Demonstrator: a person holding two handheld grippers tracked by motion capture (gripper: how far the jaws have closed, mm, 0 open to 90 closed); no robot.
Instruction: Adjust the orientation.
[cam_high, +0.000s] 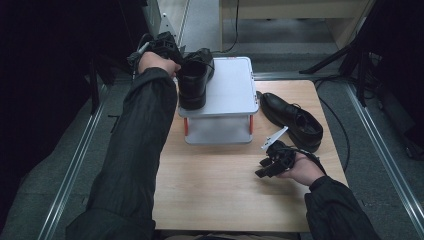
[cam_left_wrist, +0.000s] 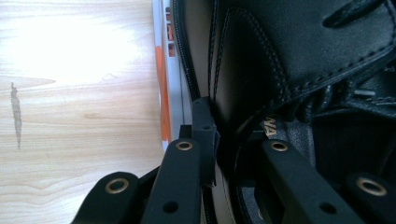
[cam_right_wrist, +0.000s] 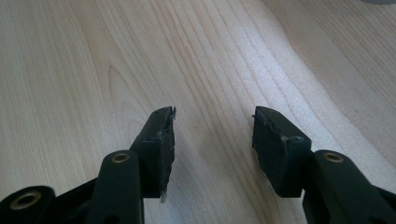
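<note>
A black leather lace-up shoe (cam_high: 194, 80) stands on the left side of a raised grey platform (cam_high: 232, 90). My left gripper (cam_high: 170, 52) is at the shoe's heel end, shut on the shoe's collar. In the left gripper view, one jaw lies outside the leather wall (cam_left_wrist: 243, 79) and the other reaches inside the shoe; my left gripper (cam_left_wrist: 233, 133) straddles that wall. A second black shoe (cam_high: 292, 120) lies on the wooden table to the right of the platform. My right gripper (cam_high: 266, 167) rests low over the table, open, with bare wood between its pads (cam_right_wrist: 212, 135).
The platform has orange legs (cam_high: 186, 126) and sits at the back middle of the wooden table (cam_high: 220, 195). Metal rails run along the floor on both sides. Dark stands and cables are at the far right.
</note>
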